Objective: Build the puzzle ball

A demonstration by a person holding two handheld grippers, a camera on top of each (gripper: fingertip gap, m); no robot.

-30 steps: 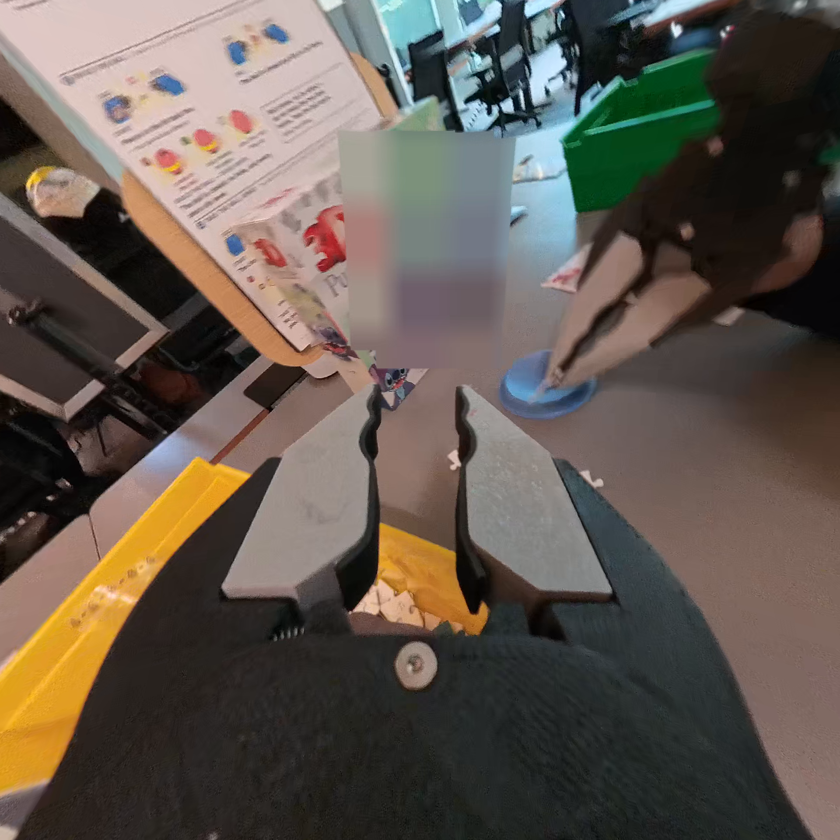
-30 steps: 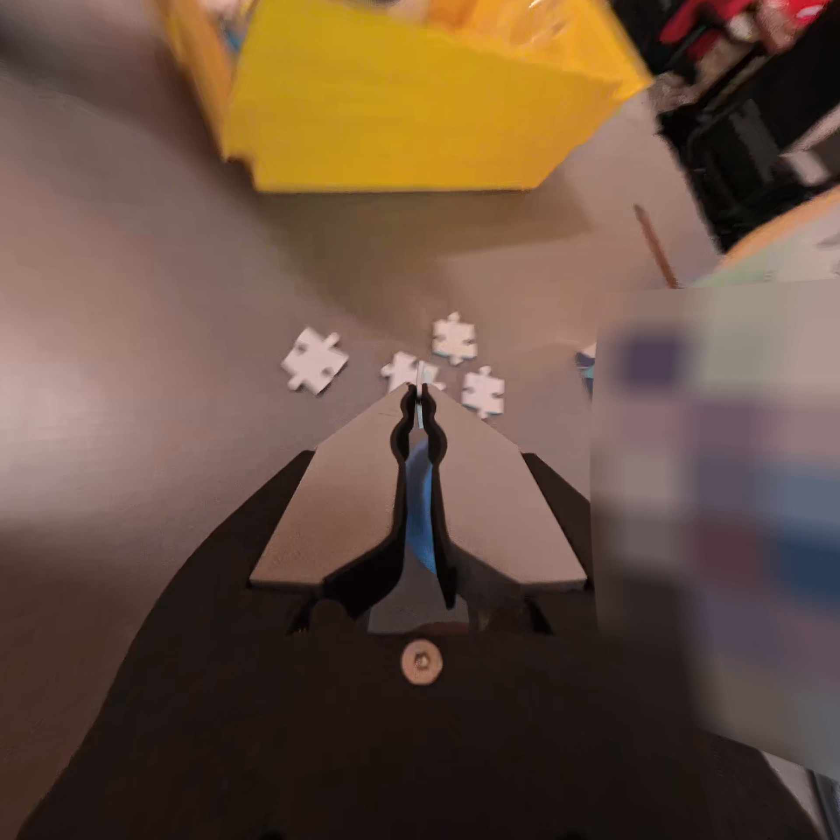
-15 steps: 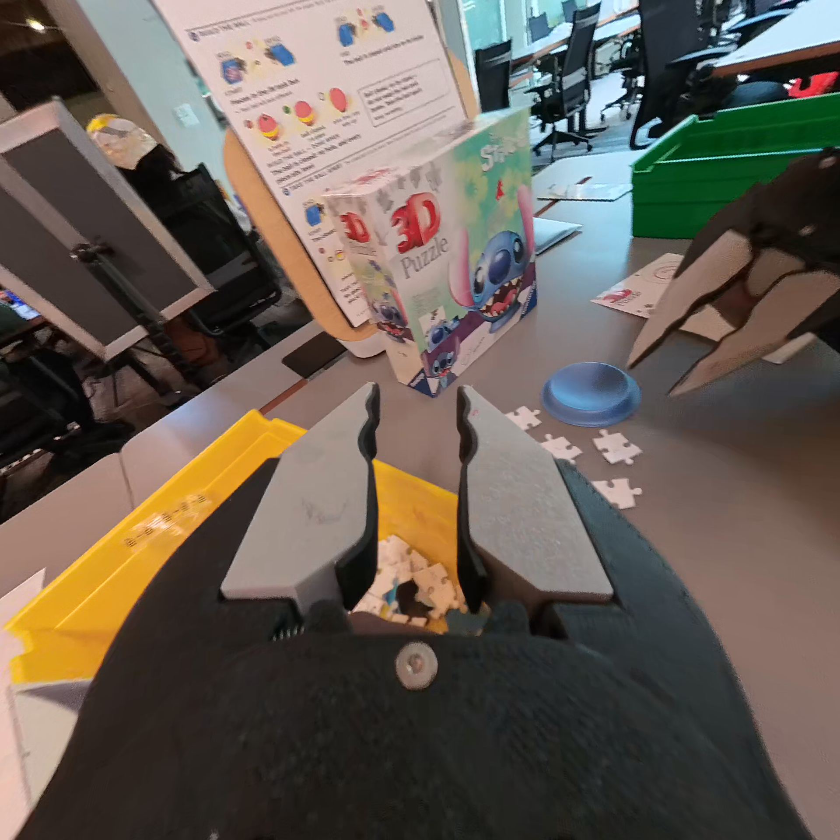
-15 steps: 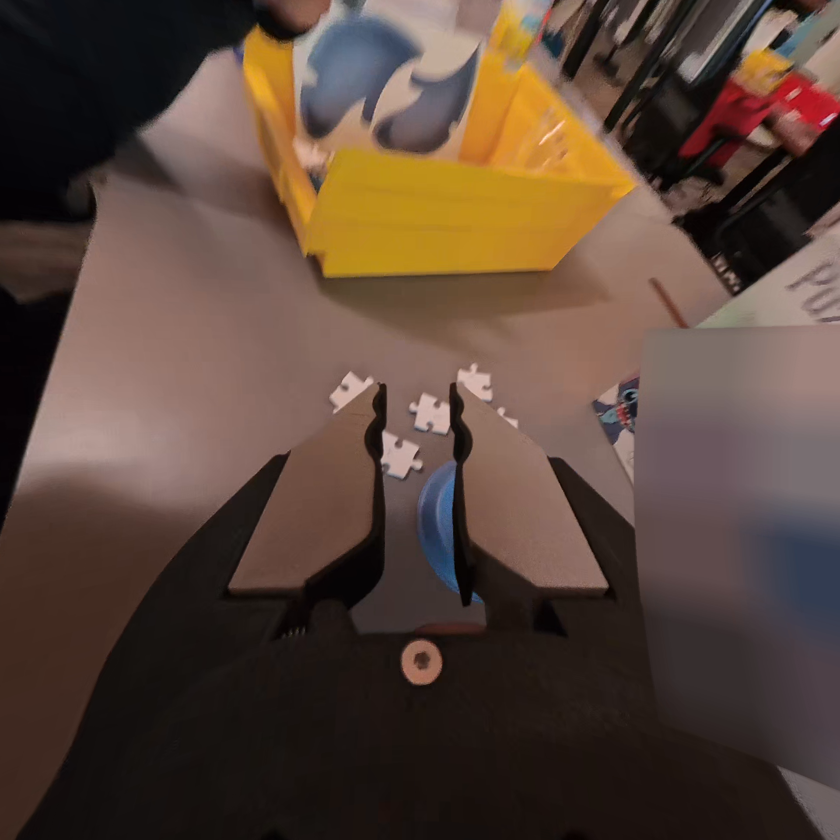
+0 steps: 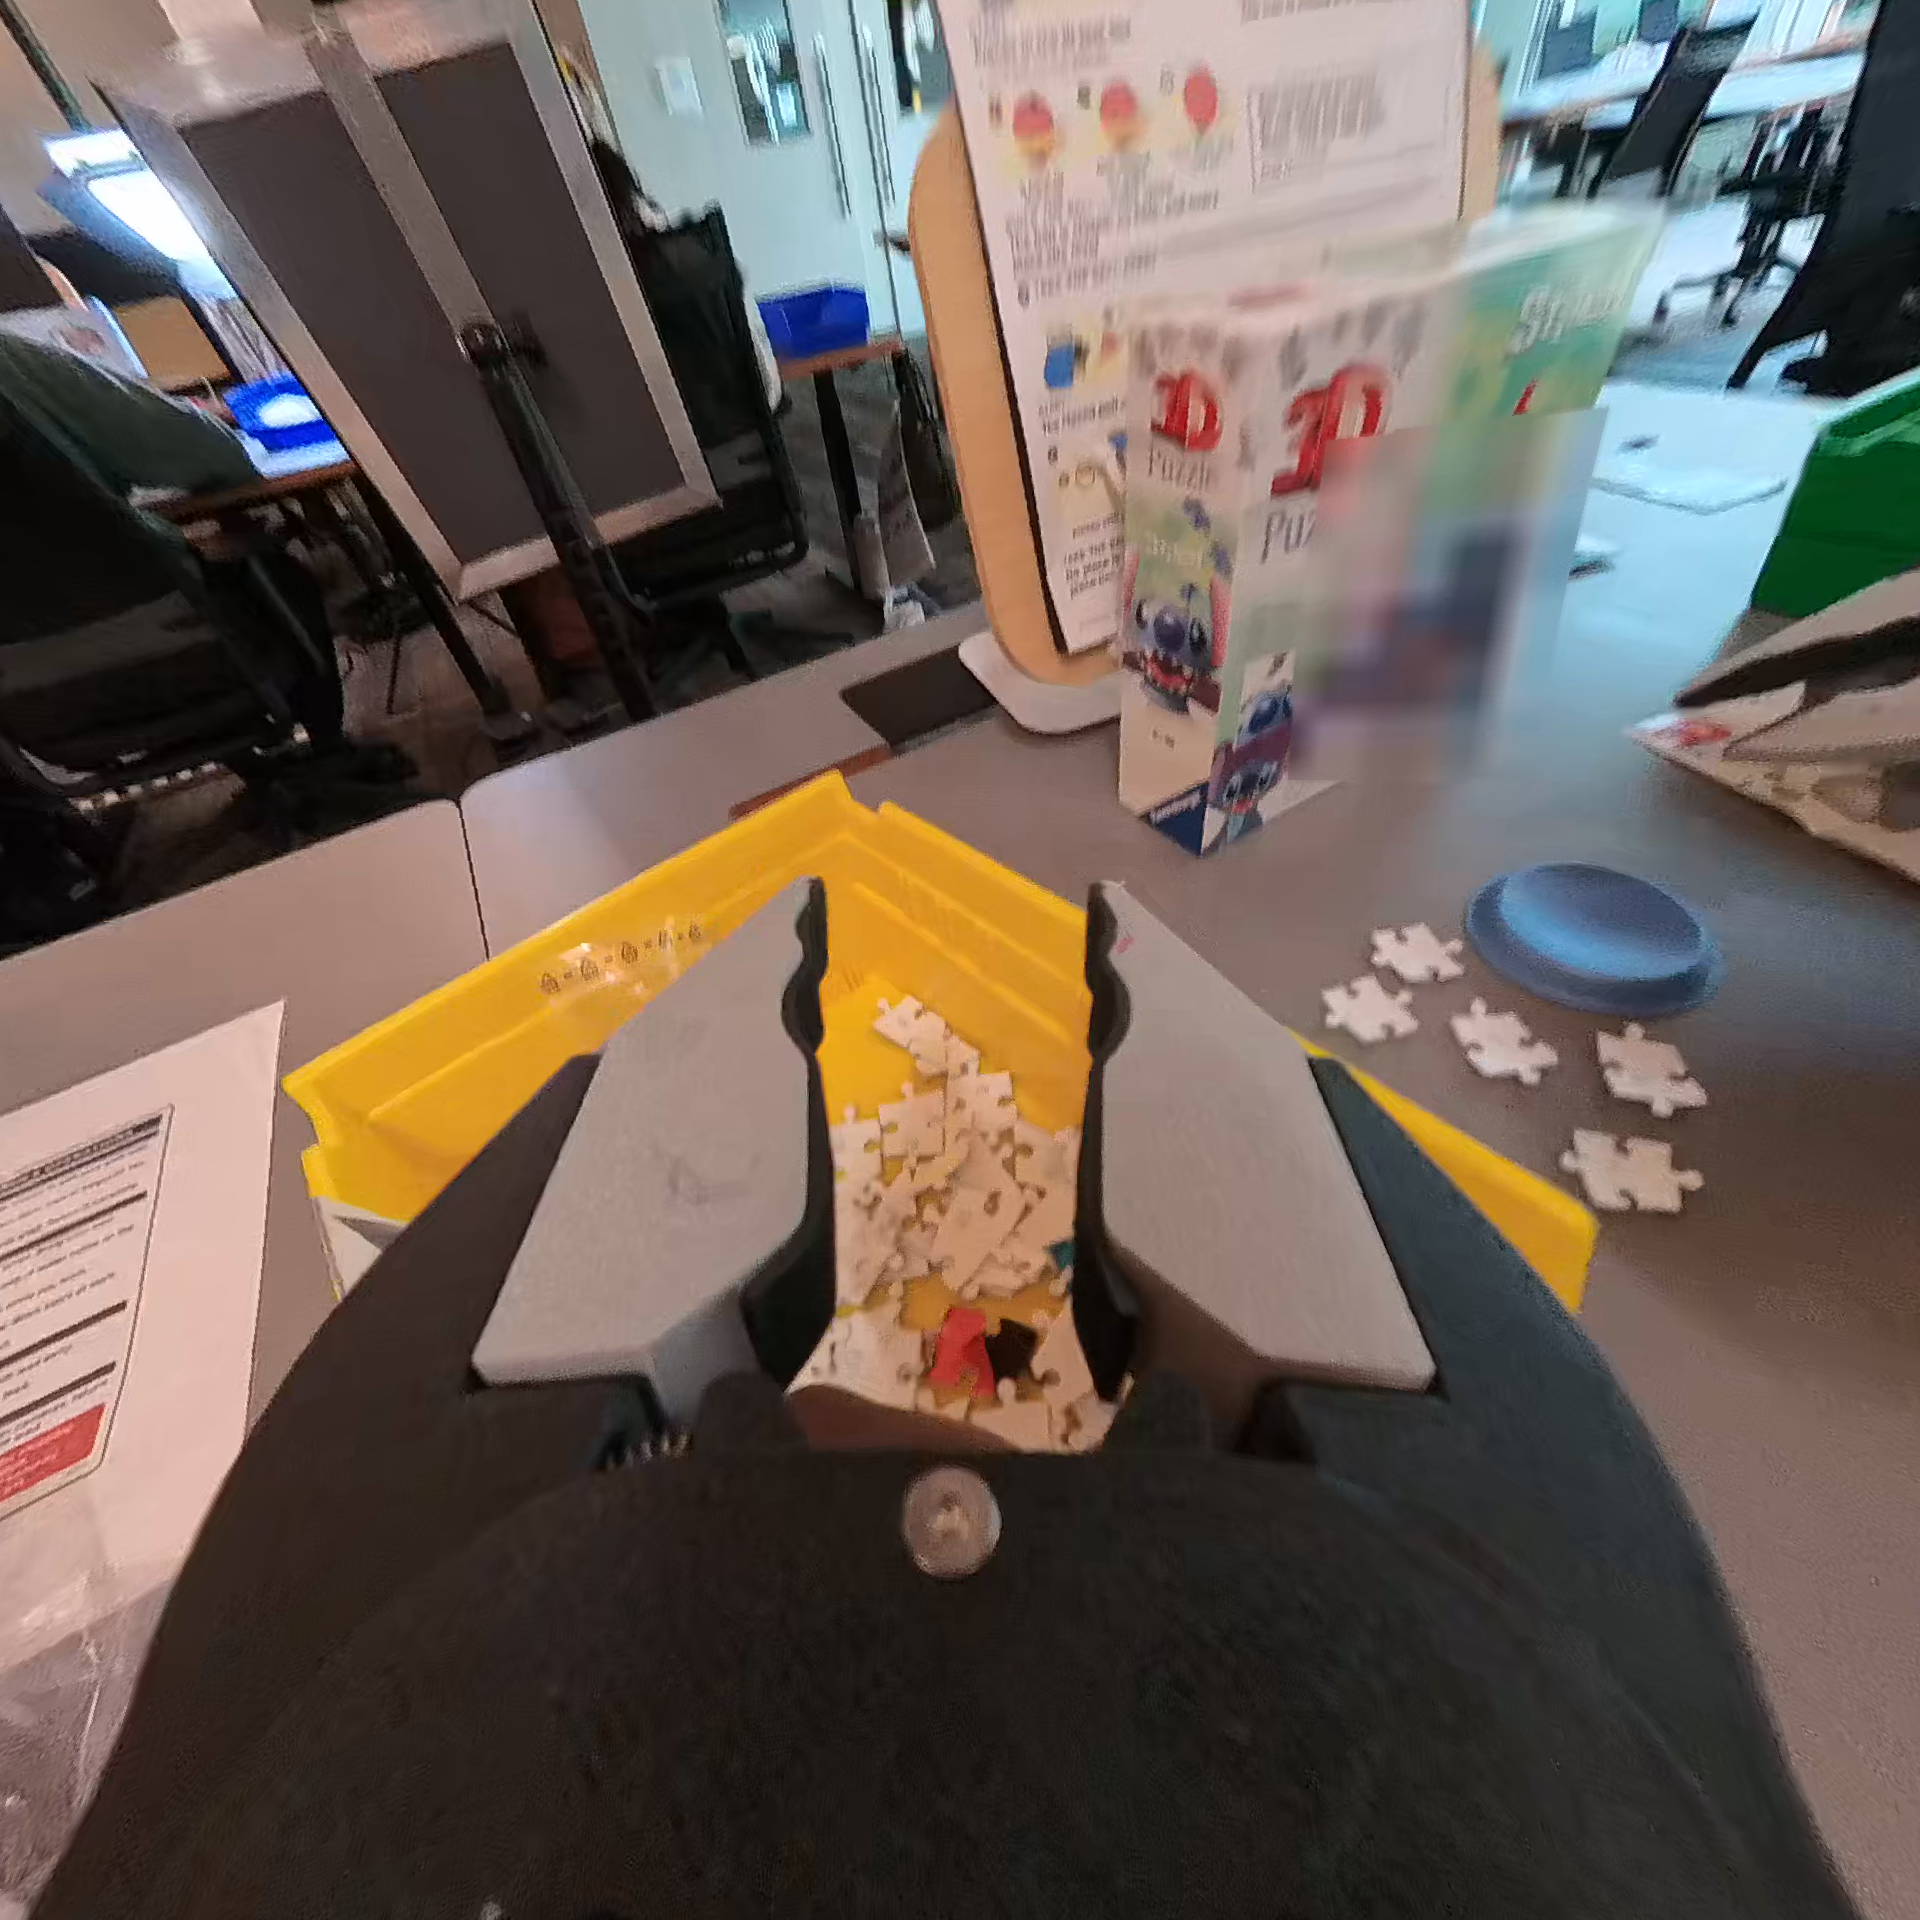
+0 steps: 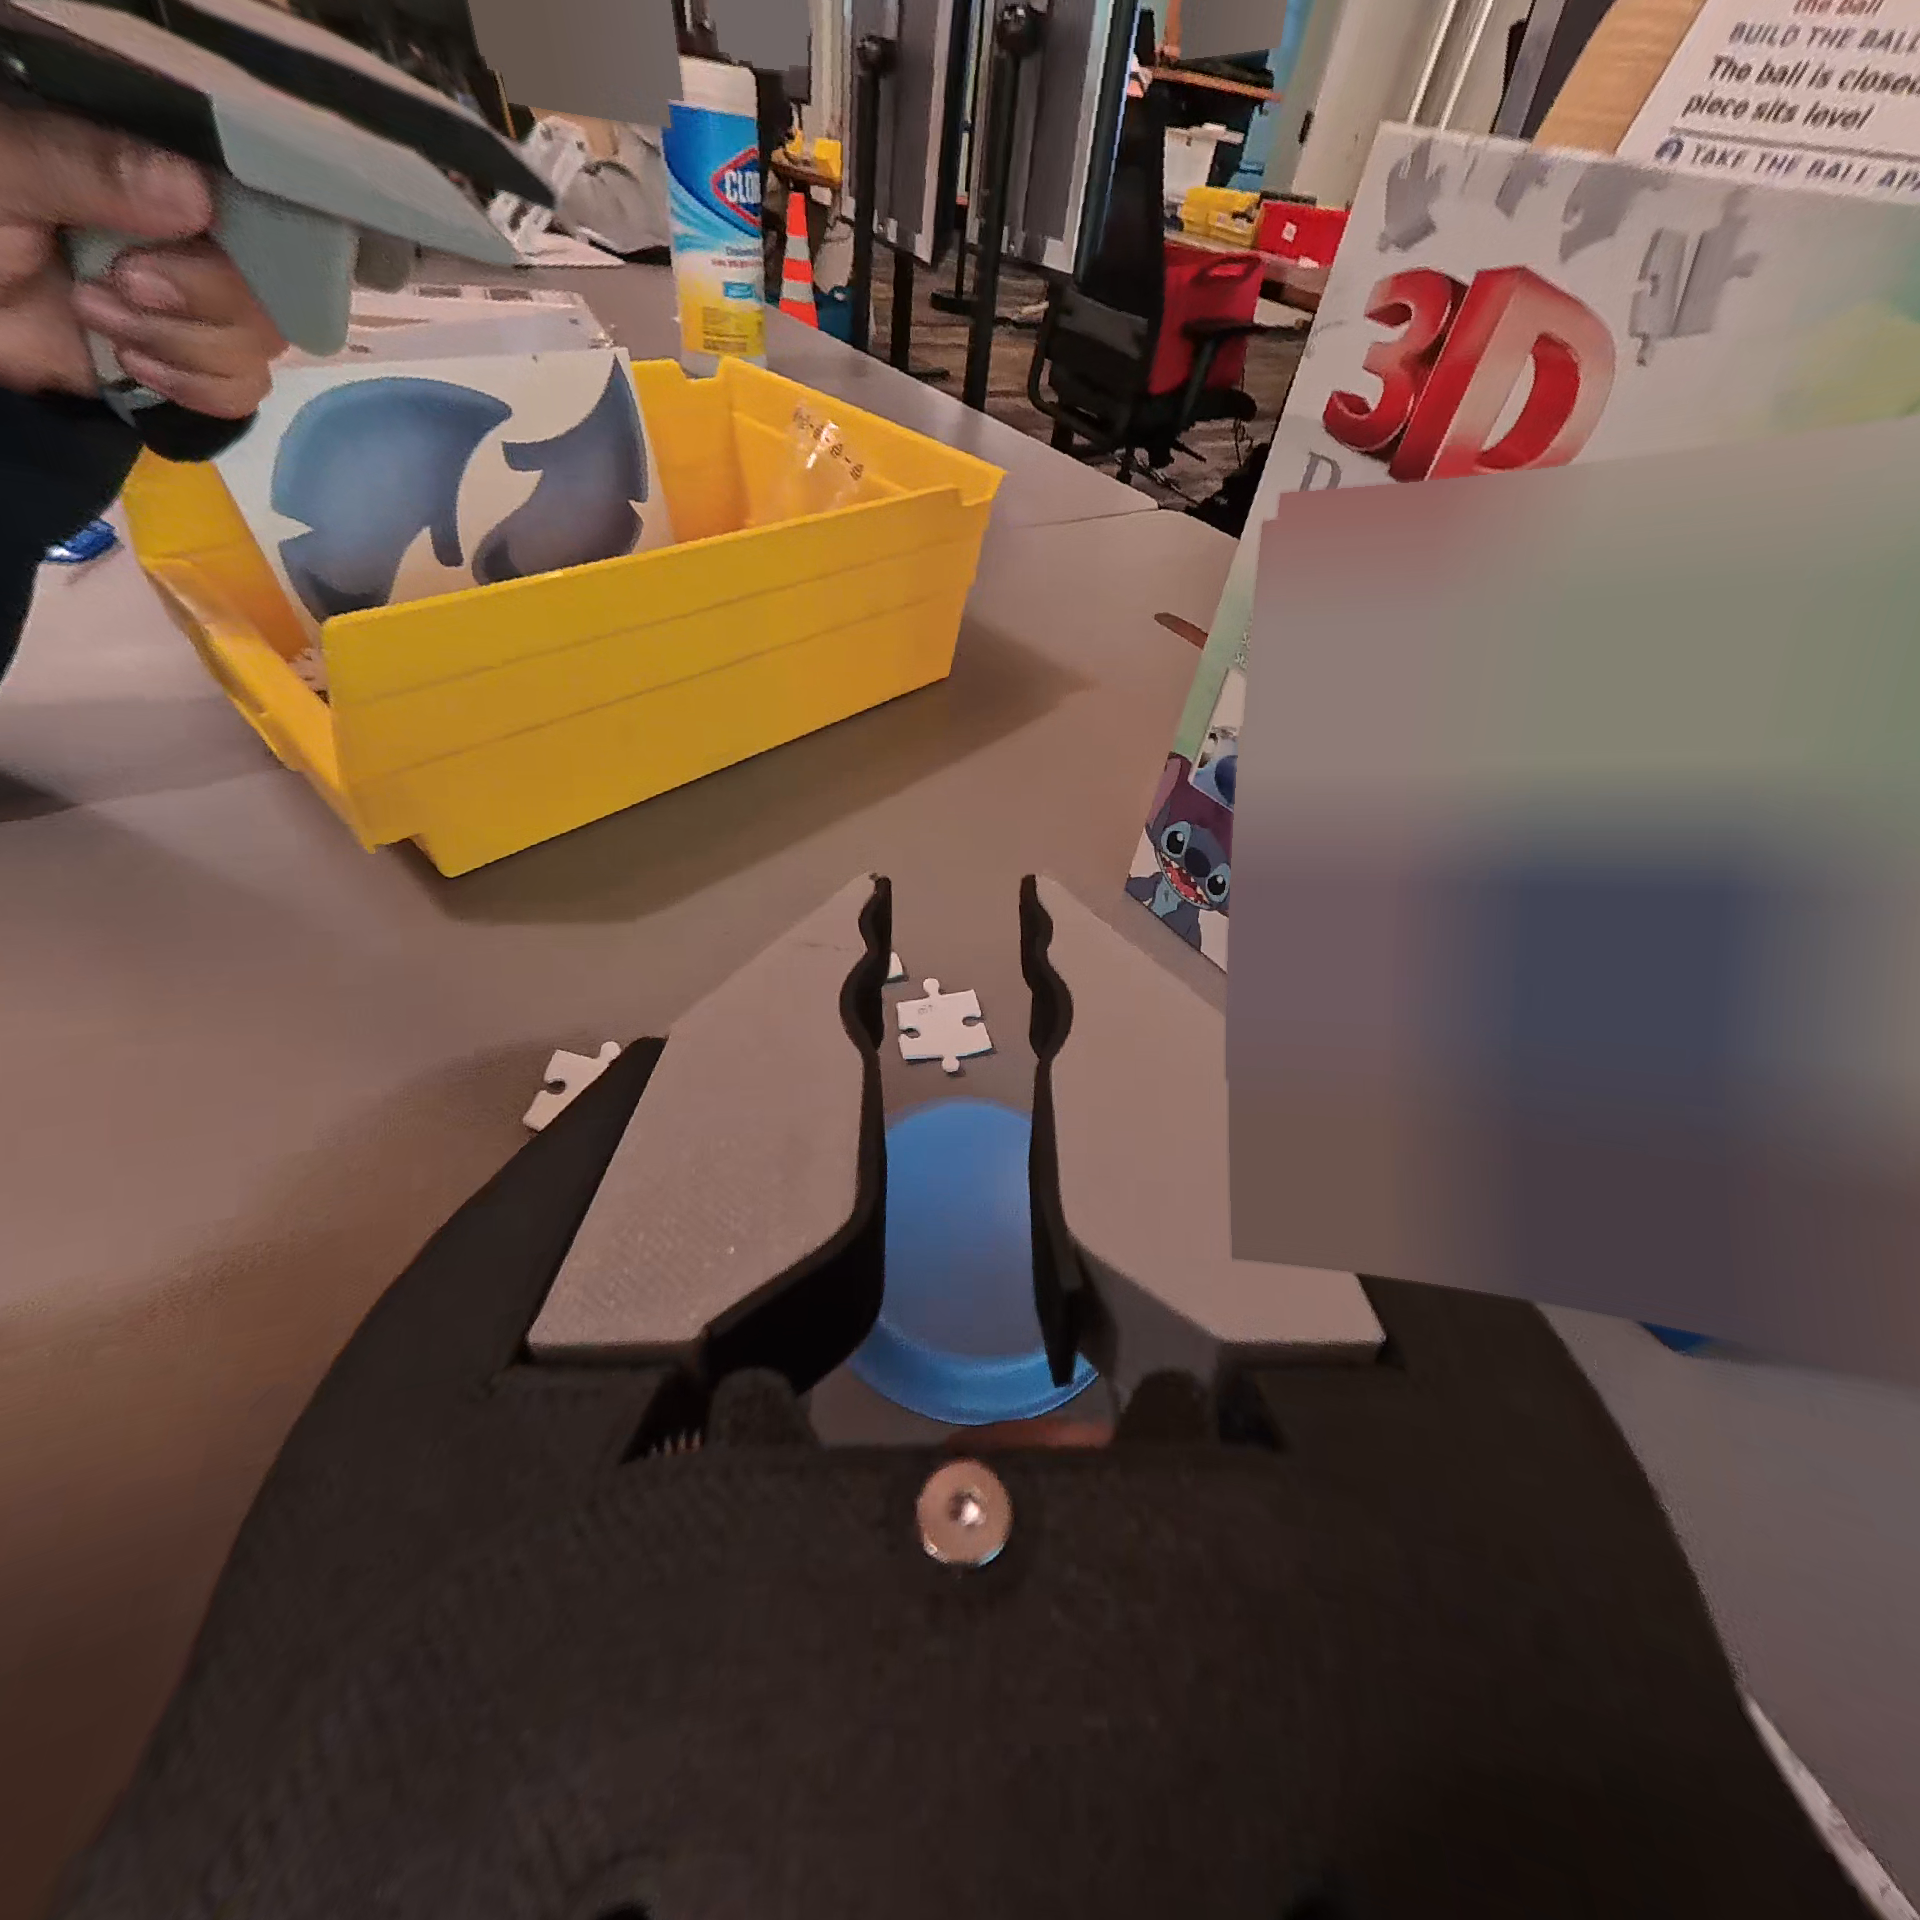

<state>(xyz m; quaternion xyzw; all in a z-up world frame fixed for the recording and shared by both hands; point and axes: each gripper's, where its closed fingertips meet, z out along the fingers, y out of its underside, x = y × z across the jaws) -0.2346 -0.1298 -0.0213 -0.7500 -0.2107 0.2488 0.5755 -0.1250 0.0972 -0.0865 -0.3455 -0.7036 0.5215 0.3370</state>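
Note:
My left gripper (image 5: 954, 904) is open and empty, held above the yellow bin (image 5: 665, 966). The bin holds a heap of white puzzle pieces (image 5: 945, 1164). Several loose white puzzle pieces (image 5: 1501, 1039) lie on the grey table beside a blue round stand (image 5: 1590, 951). My right gripper (image 6: 951, 899) is open and empty, low over the blue stand (image 6: 961, 1257). One white piece (image 6: 940, 1023) lies between its fingers on the table, another piece (image 6: 566, 1081) lies to its left. The left gripper (image 6: 312, 135) shows far off at the top left, in a hand.
The puzzle box (image 5: 1216, 582) stands behind the pieces and close on the right in the right wrist view (image 6: 1475, 374). An instruction board (image 5: 1195, 156) stands behind it. The bin (image 6: 644, 665) holds a card with blue shapes (image 6: 447, 478). A green bin (image 5: 1860, 509) is far right. A printed sheet (image 5: 114, 1226) lies left. The gap from one gripper's tips to the other's is roughly 25 centimeters.
My right gripper has opened, let go of a puzzle piece and lifted back over the blue stand. My left gripper has swung left and tipped down over the yellow bin, opening wider.

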